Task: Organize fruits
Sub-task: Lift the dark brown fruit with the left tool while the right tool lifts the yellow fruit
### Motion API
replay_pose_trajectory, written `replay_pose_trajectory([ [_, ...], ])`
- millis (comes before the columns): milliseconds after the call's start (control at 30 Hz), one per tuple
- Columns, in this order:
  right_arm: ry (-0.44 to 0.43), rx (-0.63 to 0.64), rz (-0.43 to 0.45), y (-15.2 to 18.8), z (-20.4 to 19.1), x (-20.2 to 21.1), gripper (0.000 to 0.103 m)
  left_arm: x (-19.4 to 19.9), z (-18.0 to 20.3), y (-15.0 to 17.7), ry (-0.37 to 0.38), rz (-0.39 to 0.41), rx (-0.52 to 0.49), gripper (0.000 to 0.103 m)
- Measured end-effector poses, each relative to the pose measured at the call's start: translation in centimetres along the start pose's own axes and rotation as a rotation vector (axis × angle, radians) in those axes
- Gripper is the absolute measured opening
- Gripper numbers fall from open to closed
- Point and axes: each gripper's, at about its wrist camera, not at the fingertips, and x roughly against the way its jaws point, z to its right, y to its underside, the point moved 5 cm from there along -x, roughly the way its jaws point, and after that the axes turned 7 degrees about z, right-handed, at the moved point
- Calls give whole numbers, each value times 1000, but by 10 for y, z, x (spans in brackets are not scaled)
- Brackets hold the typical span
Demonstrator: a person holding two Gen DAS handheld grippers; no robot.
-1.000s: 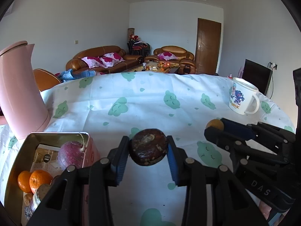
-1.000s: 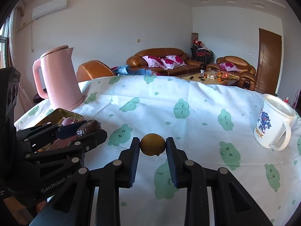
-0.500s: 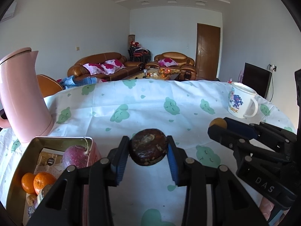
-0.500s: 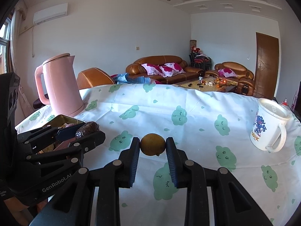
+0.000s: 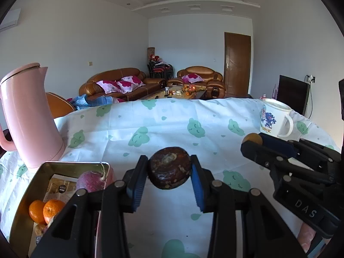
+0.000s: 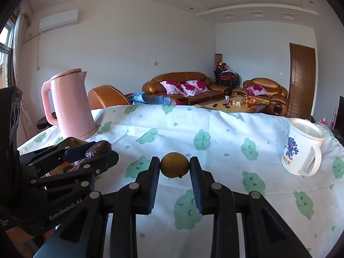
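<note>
2 fruits stay clamped: my left gripper (image 5: 169, 169) holds the dark fruit (image 5: 169, 167), right gripper (image 6: 174, 166) the brown-yellow fruit (image 6: 174, 165); nothing changed, the tin (image 5: 28, 195) still waits.

Tablecloth (image 6: 215, 129) centre lay open; pink kettle (image 5: 28, 116) and tin tray (image 5: 23, 195) blocked near left, mug (image 6: 301, 150) right.

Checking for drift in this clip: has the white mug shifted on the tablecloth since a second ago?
No. The mug sits on the same spot of the tablecloth, beside the same green cloud print; only the camera view tilted upward.
</note>
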Motion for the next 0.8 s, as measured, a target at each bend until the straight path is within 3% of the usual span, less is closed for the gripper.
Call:
replay_pose_trajectory([
  [333,11,8,43,-2,-2,10,31,10,1,-4,-5,52,-6,40],
  [800,-1,30,42,0,-10,19,31,23,0,-2,7,66,-12,40],
])
